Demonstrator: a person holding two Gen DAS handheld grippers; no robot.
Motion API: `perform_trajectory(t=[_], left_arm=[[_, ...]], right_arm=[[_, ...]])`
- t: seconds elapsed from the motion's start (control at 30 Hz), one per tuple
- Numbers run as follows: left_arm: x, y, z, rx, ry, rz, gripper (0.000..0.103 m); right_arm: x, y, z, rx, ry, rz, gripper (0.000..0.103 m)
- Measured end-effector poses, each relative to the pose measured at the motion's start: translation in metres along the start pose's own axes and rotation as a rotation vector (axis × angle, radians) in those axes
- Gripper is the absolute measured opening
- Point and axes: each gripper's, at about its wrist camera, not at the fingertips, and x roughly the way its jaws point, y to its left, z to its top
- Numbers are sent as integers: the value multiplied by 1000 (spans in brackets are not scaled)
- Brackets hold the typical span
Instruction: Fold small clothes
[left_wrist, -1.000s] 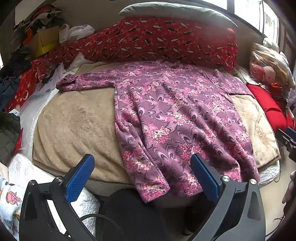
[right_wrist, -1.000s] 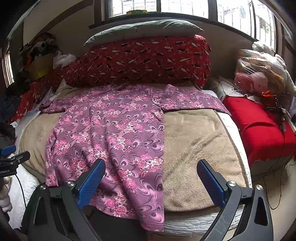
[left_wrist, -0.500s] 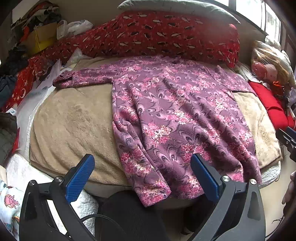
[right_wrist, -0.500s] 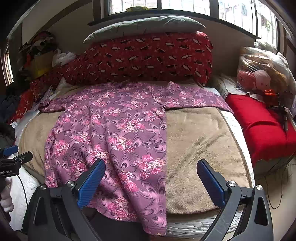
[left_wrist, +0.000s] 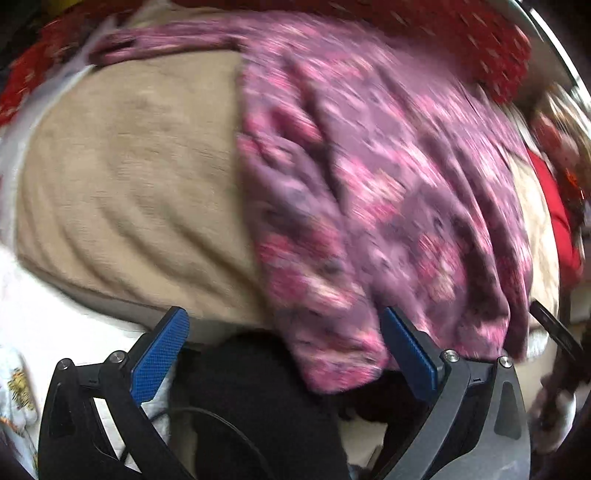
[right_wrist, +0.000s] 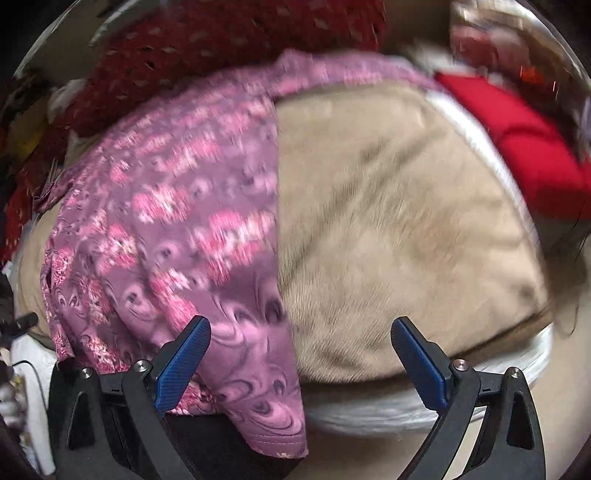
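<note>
A purple floral long-sleeved garment (left_wrist: 369, 177) lies spread on a tan blanket (left_wrist: 129, 166) on the bed, its hem hanging over the near edge. It also shows in the right wrist view (right_wrist: 192, 221). My left gripper (left_wrist: 284, 343) is open, its fingers either side of the hem's left corner, close above it. My right gripper (right_wrist: 299, 354) is open, its left finger (right_wrist: 184, 365) over the hem's right corner. Both views are motion-blurred.
A red patterned bolster (right_wrist: 221, 48) lies along the far side of the bed. A red cushion (right_wrist: 524, 140) sits at the right. A dark object (left_wrist: 266, 406) stands below the bed's near edge. A white quilt (left_wrist: 44, 325) shows at the left.
Both grippers have moved forward and down toward the garment's hem at the bed's near edge. Both stay open. The garment has not moved.
</note>
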Motion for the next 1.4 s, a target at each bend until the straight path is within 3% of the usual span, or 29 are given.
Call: perform_trajectory(t=[0.03,0.1,0.13,0.17,0.2,0.23,0.3,0.37,0.47,0.57,0.63,0.7,0.8,0.87,0.9,0.93,1.0,1.03,1.1,1.17,1.2,1.23,1.27,1.33,1.4], left_arm=[[5,-10,-1,32,18,1,103],[17,-23,-2,64,58,37,100],[24,-26,-3,71,85,54,74],[28,-25,-3,76,113,50,50],[32,-24,-3,79,144,42,5],[35,-17,-3,58,182,23,5],[24,3,-2,-5,174,-18,5],[-6,28,-5,-68,143,-95,5],[-41,52,-11,-92,90,-106,5],[-36,64,-26,-114,136,-126,6],[-18,70,-30,-118,184,-88,6],[-5,78,-38,-150,227,-101,6],[-16,88,-35,-196,172,-148,6],[-26,87,-24,-179,116,-144,9],[-27,84,-14,-163,93,-142,19],[-28,82,-9,-150,76,-140,41],[-20,80,6,-135,52,-133,70],[-14,76,11,-139,48,-115,70],[2,71,16,-123,89,-102,70],[18,69,17,-113,147,-80,66],[22,65,15,-95,158,-59,31],[25,62,14,-67,170,-41,4],[23,64,14,-72,173,-38,3],[10,73,13,-130,133,-87,3],[-3,89,10,-181,110,-139,3]], right_arm=[[5,-1,-3,12,25,18,96],[17,0,-12,22,83,78,78],[19,2,-15,12,93,95,71],[18,6,-18,-16,84,100,53],[14,7,-19,-38,75,102,21],[10,7,-20,-52,72,127,1],[-6,1,-18,-33,54,235,3],[-35,-7,-15,-22,-20,319,3],[-80,-28,-10,22,-152,382,1],[-90,-44,-12,41,-176,359,1],[-78,-47,-21,52,-138,312,0],[-57,-46,-27,69,-86,285,0],[-29,-55,-35,100,0,230,0],[-26,-59,-32,118,19,242,8],[-28,-59,-31,124,14,244,13],[-28,-55,-23,132,8,246,18],[-27,-48,-10,131,-9,257,51],[-26,-44,-8,124,-26,251,57],[-15,-33,0,110,-30,214,60],[2,-26,2,103,10,225,58],[9,-21,1,93,36,236,48],[15,-15,-2,67,64,241,36],[17,-6,-5,17,70,226,4],[6,-2,-8,-22,47,257,5],[-20,-12,-7,-7,-38,306,5]])
